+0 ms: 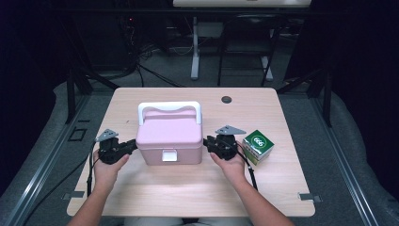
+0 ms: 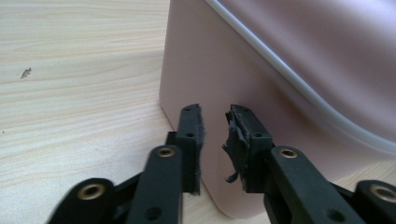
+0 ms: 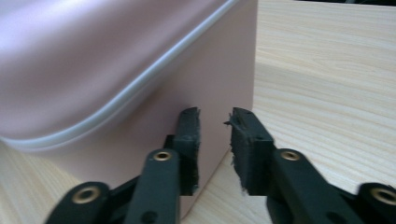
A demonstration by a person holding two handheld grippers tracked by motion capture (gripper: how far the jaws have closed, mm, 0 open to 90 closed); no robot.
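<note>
Pink box [image 1: 169,134] between both grippers' narrowed jaws

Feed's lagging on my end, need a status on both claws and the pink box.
Left claw and right claw nearly closed, empty, tips against the pink box ends. Box upright, lid shut, handle up. Green carton behind right hand, not blocking.

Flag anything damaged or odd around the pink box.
The rubber pads on the left claw are frayed, with a torn strip hanging loose; the right claw pads look ragged too. The pink box sits closed and upright.
</note>
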